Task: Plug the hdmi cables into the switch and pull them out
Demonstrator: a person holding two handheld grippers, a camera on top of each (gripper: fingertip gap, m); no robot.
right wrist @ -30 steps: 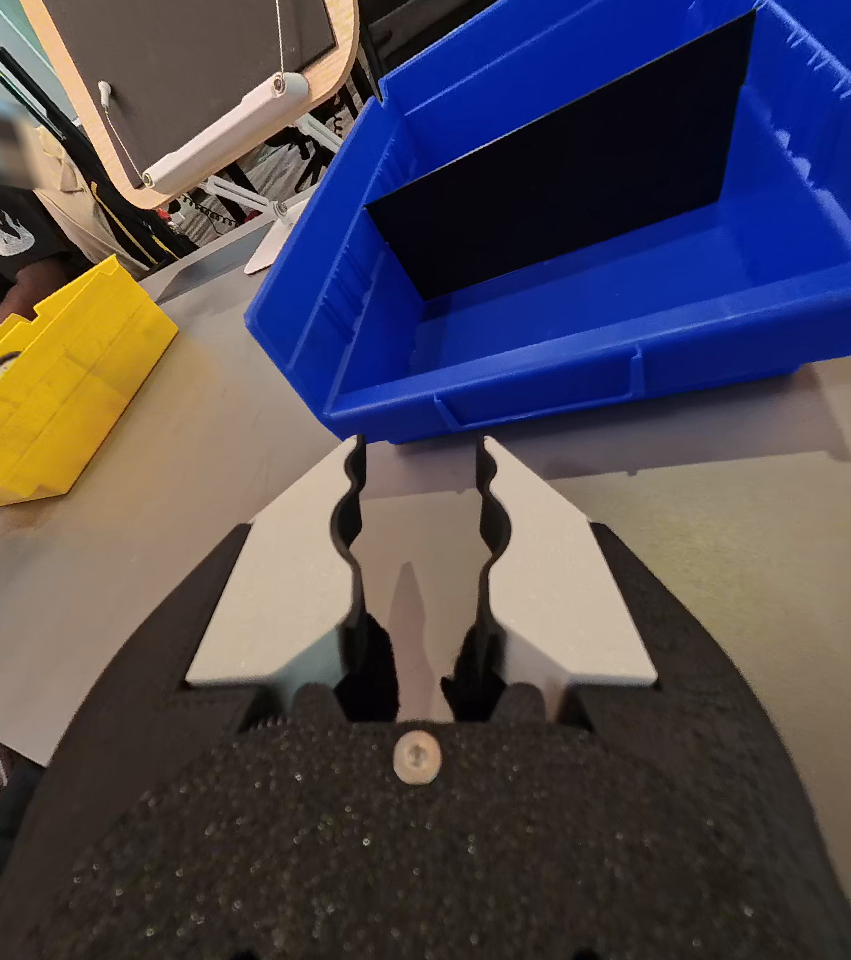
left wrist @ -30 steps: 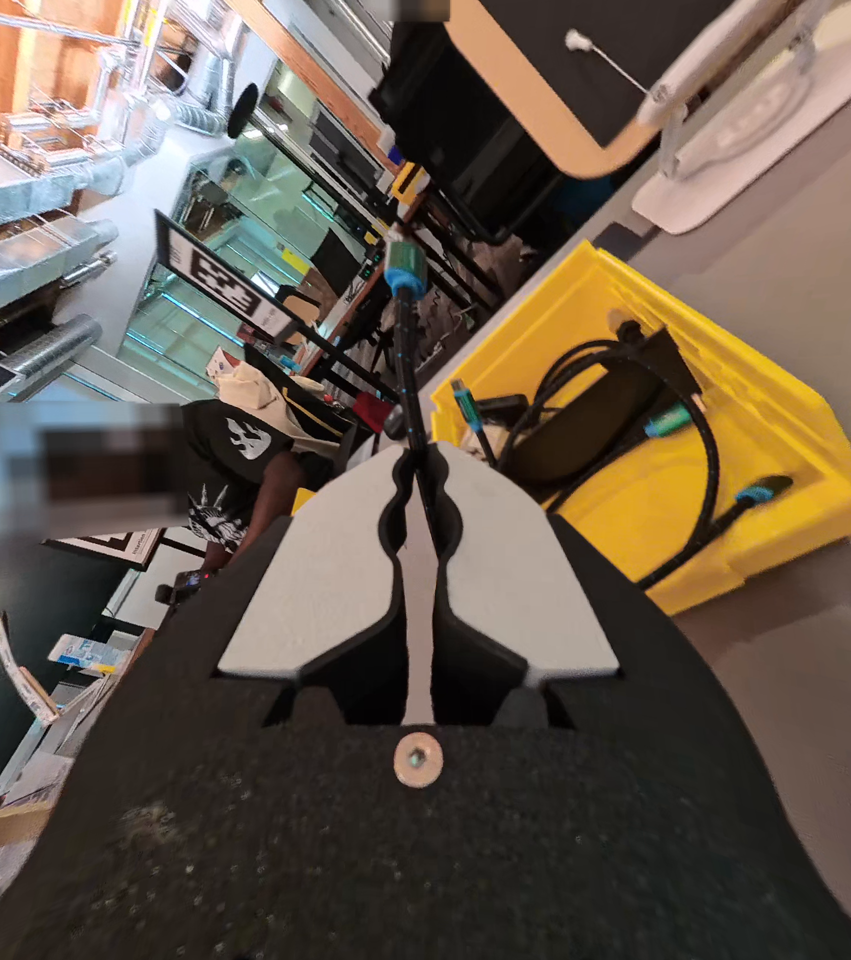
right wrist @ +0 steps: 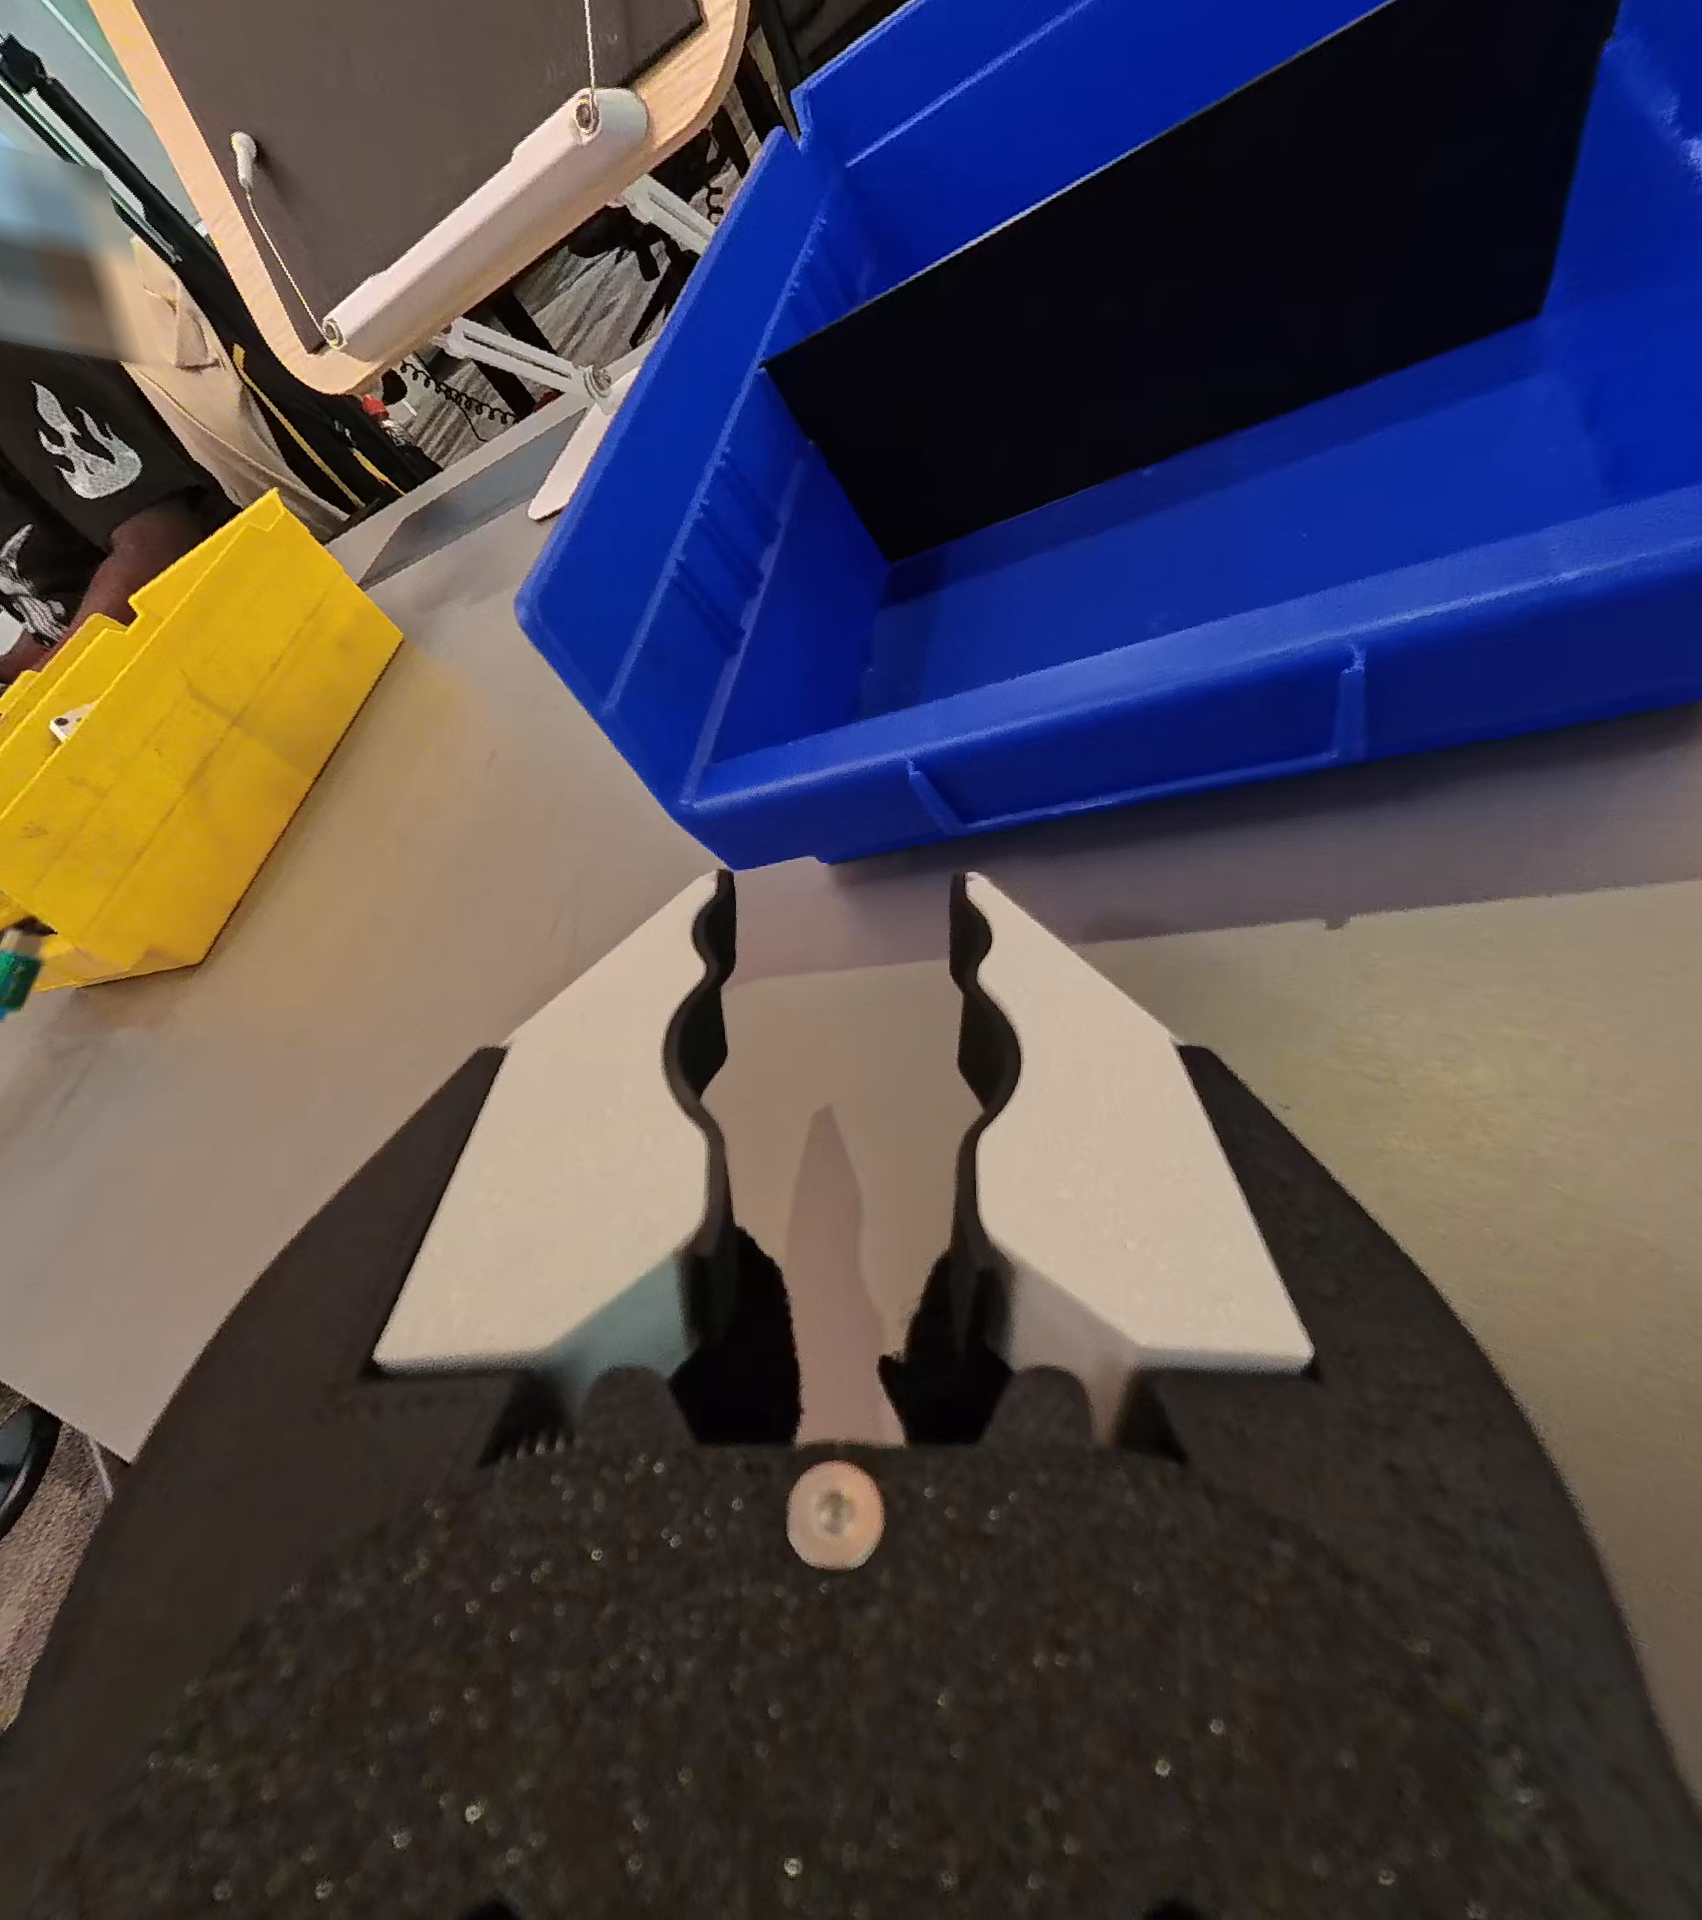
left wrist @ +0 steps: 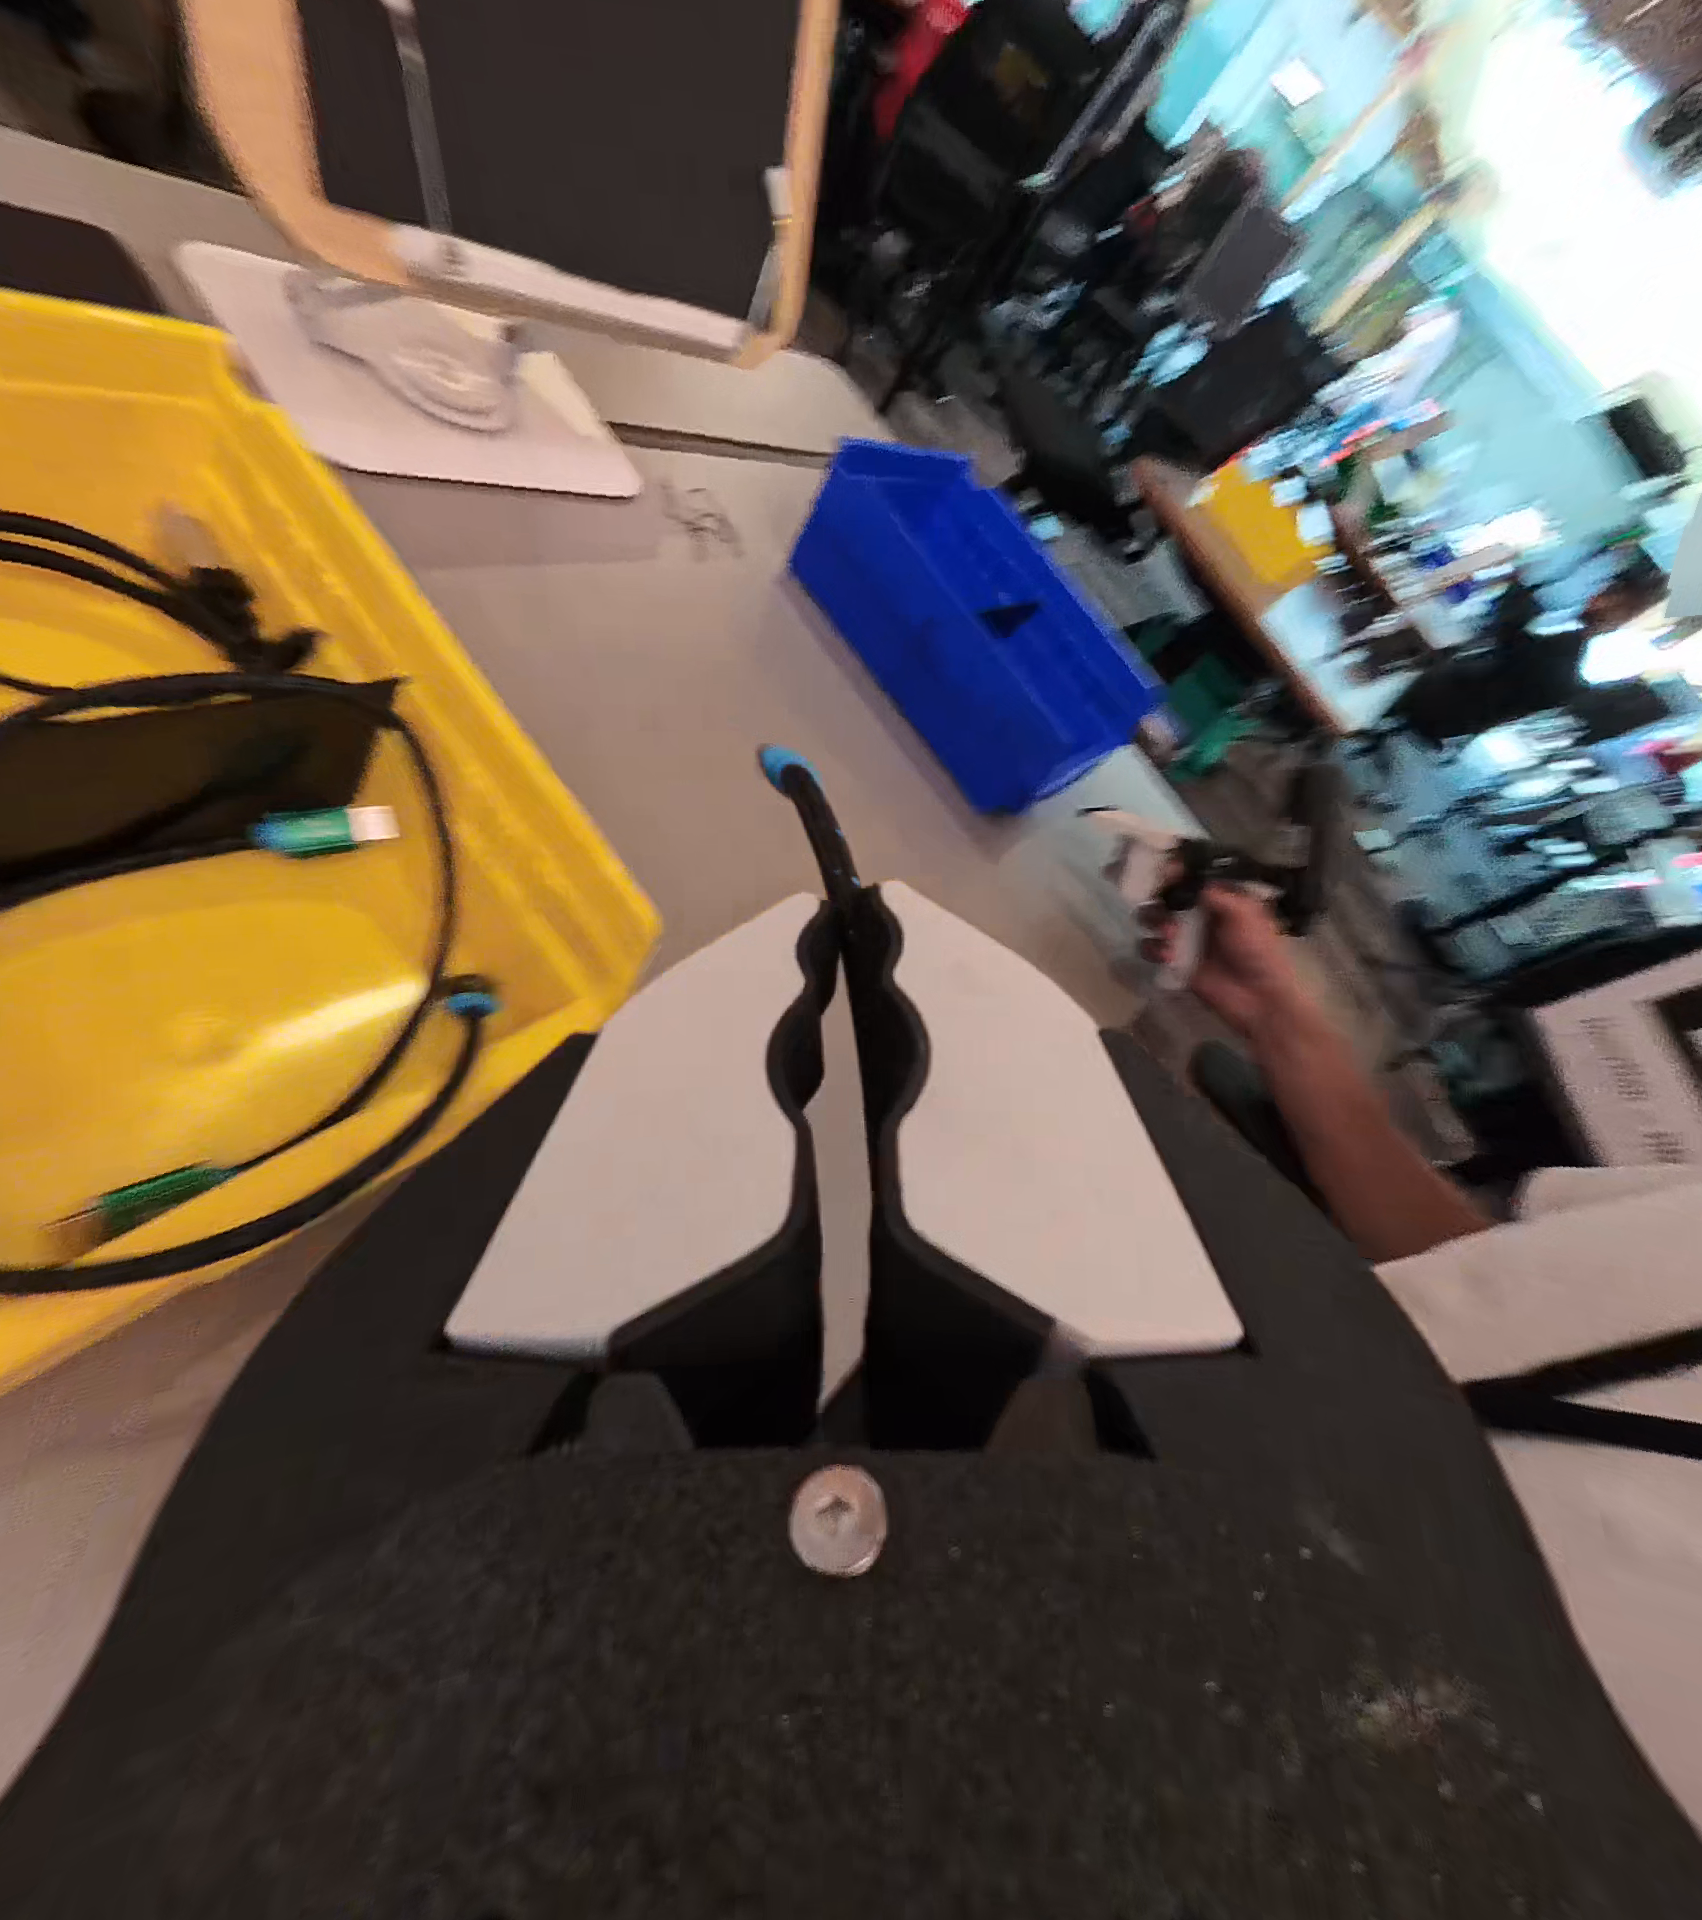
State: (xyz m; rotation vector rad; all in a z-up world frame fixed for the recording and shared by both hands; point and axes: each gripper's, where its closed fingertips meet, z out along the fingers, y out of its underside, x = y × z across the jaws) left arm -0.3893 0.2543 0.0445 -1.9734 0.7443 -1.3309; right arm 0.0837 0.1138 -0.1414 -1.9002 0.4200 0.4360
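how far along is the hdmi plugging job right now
Early. Done: one cable is lifted clear of the yellow bin, pinched in the shut left gripper. In hand: that cable, held above the table. Left: the right gripper is open and empty near the blue bin; more cables lie in the yellow bin, and nothing looks plugged in.

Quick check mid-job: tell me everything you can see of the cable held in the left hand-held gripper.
The cable is thin, black with blue flecks, apparently braided. It ends in a blue connector shell; the plug tip is blurred. The left hand-held gripper is shut on it just behind the connector, so a short stretch curves up and leftward beyond the fingertips, above the grey table, between the yellow bin and the blue bin. It touches only the pads; the rest runs back between them, out of sight.
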